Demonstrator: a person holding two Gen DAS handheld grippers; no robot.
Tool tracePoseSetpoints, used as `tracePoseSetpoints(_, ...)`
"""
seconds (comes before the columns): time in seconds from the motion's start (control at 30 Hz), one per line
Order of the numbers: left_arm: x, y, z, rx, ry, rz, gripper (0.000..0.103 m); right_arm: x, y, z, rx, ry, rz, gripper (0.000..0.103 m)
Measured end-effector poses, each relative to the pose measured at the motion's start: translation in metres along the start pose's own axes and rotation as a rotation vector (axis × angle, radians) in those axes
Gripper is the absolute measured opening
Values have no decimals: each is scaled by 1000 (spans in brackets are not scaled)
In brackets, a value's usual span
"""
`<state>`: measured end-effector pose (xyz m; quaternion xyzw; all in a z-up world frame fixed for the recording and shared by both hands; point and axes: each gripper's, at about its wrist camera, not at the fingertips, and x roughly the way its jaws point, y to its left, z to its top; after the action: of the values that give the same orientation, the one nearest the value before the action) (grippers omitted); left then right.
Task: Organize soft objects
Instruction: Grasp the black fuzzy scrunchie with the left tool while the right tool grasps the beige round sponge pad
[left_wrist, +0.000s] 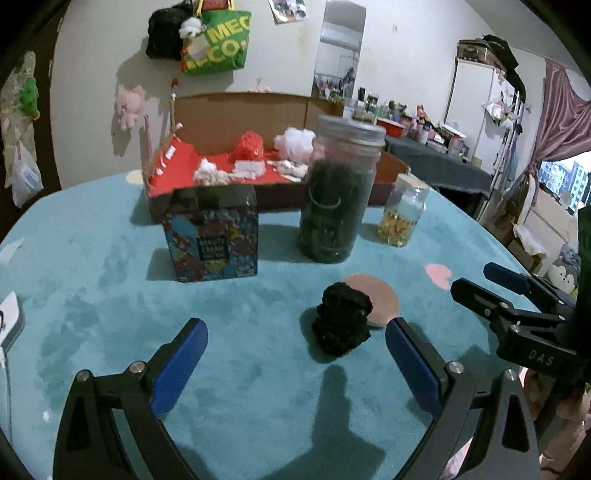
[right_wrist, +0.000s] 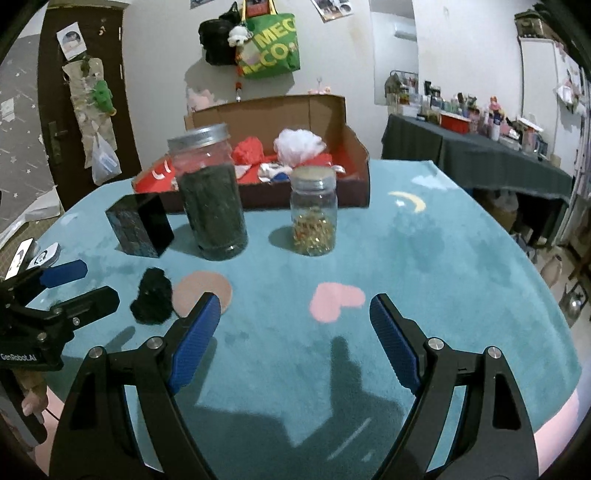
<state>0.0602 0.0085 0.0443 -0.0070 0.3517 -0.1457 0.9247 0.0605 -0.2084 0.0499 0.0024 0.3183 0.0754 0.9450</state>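
A black fuzzy soft lump (left_wrist: 341, 319) (right_wrist: 153, 297) lies on the teal table cover (left_wrist: 110, 295), partly over a round pink coaster (left_wrist: 380, 295) (right_wrist: 201, 291). My left gripper (left_wrist: 295, 326) (right_wrist: 96, 282) is open just above the cover, and the lump sits ahead between its blue pads, nearer the right one, untouched. My right gripper (right_wrist: 295, 302) (left_wrist: 476, 280) is open and holds nothing, over the cover to the right of the lump near a pink heart print (right_wrist: 334, 301). A cardboard box (left_wrist: 258, 110) (right_wrist: 354, 177) at the back holds red (left_wrist: 249, 146) and white (left_wrist: 297, 142) soft items.
A tall lidded jar with dark contents (left_wrist: 338, 195) (right_wrist: 212, 199), a small jar with yellow bits (left_wrist: 404, 214) (right_wrist: 314, 214) and a patterned tin (left_wrist: 212, 232) (right_wrist: 138, 227) stand between the lump and the box. A white device (left_wrist: 9, 317) lies at the left edge.
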Motion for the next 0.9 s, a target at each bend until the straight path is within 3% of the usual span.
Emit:
tracePoseSetpoints(0.13, 12, -4, 4, 17, 63, -30, 99, 6, -6, -1, 7, 20, 3, 83)
tracePoseSetpoints(0.37, 40, -6, 8, 54, 178, 2, 98, 15, -14, 1, 17, 50, 10, 83)
tracePoseSetpoints(0.43, 39, -3, 10, 63, 176, 14, 98, 17, -15, 3, 20, 55, 15, 83)
tracePoseSetpoints(0.6, 29, 17, 17, 97, 135, 139, 99, 26, -11, 9, 10, 81, 52, 83)
tracePoseSetpoints(0.9, 19, 31, 20, 82, 129, 97, 97, 39, 12, 19, -53, 102, 131, 83)
